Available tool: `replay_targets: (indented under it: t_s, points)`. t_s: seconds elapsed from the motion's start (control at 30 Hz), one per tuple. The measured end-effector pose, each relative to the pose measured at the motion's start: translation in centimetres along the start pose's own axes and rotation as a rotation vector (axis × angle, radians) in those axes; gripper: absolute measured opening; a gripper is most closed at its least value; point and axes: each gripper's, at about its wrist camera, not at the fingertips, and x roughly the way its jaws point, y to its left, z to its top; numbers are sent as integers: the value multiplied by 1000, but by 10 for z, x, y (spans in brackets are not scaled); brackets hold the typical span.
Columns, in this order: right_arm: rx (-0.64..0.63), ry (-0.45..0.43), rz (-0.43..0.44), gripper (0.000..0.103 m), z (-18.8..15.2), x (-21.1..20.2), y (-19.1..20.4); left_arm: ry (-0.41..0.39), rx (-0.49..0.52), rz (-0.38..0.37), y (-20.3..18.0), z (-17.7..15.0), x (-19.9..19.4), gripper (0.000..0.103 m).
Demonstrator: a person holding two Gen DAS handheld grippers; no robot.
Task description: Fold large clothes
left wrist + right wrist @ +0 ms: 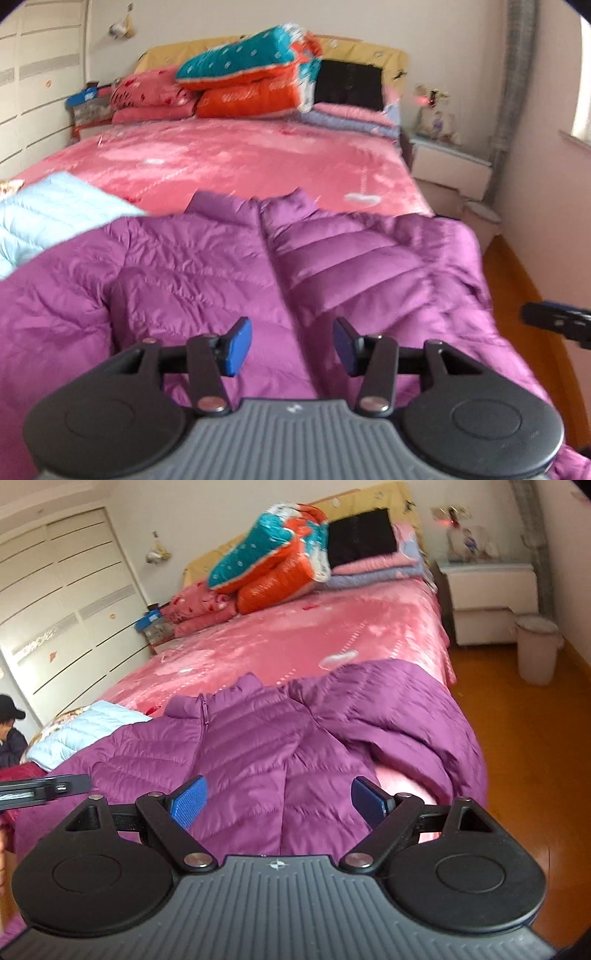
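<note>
Hovering apart and empty, the fingers of the left gripper [291,343] and right gripper [279,803] overlook a purple down jacket [229,258] spread flat on the bed [258,162]; light, puffy and slippery, it probably grips best at hem or sleeve.

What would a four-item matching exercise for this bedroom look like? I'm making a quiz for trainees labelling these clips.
Things:
1. purple jacket
2. light blue jacket
3. white bin
4. black cushion

Places:
A. on the floor by the nightstand
B. spread across the bed's near end
C. against the headboard
D. at the bed's left edge, partly under purple fabric

Pairs: 1-B, 2-D, 3-A, 4-C
</note>
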Motion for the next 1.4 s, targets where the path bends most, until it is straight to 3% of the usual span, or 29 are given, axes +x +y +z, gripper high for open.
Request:
replay_targets:
  t_s: [0.23,0.47,0.7,0.93,1.2,1.4]
  points:
    - [-144,-55,15,103,-4,48,0,-16,36,256,35,-29,59,48]
    - [-154,5,17,103,-14,96,-1,-67,50,349,62,-48,78,52]
    - [-224,66,-22,103,-29,130,8,-85,24,338,70,-53,89,56]
    - [-271,68,-56,103,-41,152,16,-91,30,339,73,-59,94,57]
    - [-255,73,-45,103,-39,150,14,-85,56,355,69,-59,95,58]
    - [-78,-64,-6,103,-10,107,-20,-81,76,370,66,-56,96,58]
